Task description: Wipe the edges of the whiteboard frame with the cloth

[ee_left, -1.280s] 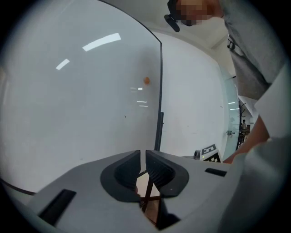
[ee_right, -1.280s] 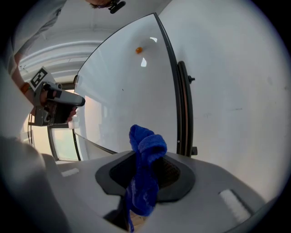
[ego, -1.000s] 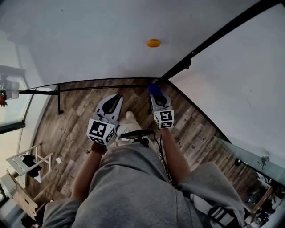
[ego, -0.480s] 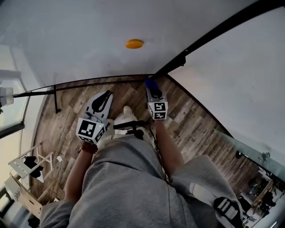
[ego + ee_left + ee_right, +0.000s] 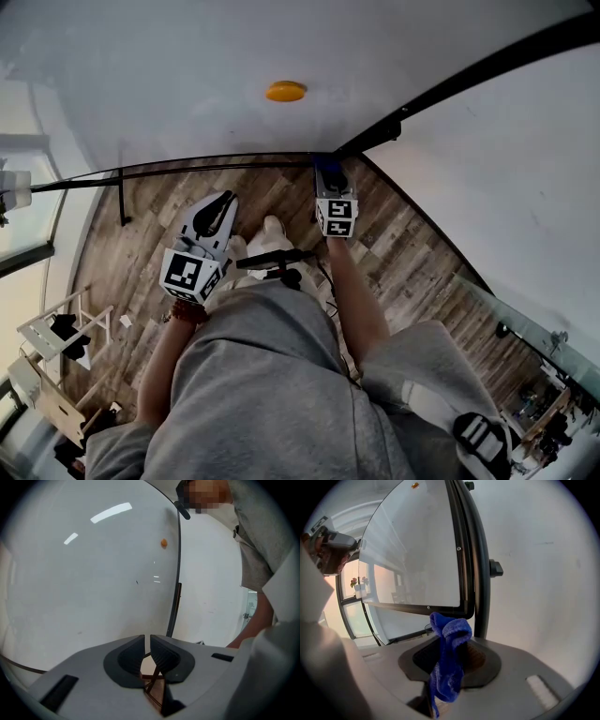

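Right gripper view shows the right gripper clamped on the blue cloth, which bunches above the jaws at lower centre and trails down between them. Just above the cloth is the bottom corner of the whiteboard frame, with one black bar running up the middle of the picture and another leading off to the left. I cannot tell whether cloth and frame touch. A black knob sticks out from the post right of centre.

In the head view the cloth lies where the two black bars meet, above the wooden floor. An orange magnet sits on the whiteboard at upper centre. The left gripper has its jaws drawn nearly together with nothing between them, and hangs at centre left, apart from the frame.

The step in hand looks like starting a pass from that corner. To do it well, press the bunched top of the cloth onto the bar, not the jaw tips. Follow one bar in a steady line, keep the clamp firm so the cloth cannot slip, and steer round the knob.
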A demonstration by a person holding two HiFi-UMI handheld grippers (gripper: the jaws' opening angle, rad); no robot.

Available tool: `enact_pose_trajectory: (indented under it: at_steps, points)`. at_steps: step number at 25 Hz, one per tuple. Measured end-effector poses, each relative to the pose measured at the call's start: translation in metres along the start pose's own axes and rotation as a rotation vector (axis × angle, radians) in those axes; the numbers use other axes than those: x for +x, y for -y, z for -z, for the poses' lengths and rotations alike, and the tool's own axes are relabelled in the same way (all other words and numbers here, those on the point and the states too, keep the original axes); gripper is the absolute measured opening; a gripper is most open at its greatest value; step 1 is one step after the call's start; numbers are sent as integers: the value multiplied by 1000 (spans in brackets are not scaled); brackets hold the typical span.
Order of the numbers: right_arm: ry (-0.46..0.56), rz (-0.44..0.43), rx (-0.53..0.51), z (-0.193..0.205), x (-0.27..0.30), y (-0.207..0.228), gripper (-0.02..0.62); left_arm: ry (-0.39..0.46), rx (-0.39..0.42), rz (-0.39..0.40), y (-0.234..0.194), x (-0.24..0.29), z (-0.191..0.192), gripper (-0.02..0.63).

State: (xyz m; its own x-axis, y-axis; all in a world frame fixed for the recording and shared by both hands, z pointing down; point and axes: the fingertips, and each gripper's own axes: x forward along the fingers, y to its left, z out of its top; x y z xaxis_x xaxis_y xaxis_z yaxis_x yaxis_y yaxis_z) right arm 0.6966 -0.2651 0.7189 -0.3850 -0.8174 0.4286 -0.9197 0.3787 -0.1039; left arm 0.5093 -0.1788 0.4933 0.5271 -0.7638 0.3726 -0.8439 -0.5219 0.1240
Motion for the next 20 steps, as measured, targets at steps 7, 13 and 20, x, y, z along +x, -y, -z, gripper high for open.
enact_pose_trajectory:
  at_steps: [7, 13, 20]
  points:
    - [33, 12, 33, -13, 4, 3, 121, -13, 0, 23, 5, 5, 1, 43]
    - [34, 10, 68, -16, 1, 1, 118, -5, 5, 41, 11, 11, 0, 43]
    - [30, 2, 68, -18, 2, -2, 117, -18, -7, 54, 15, 11, 11, 43]
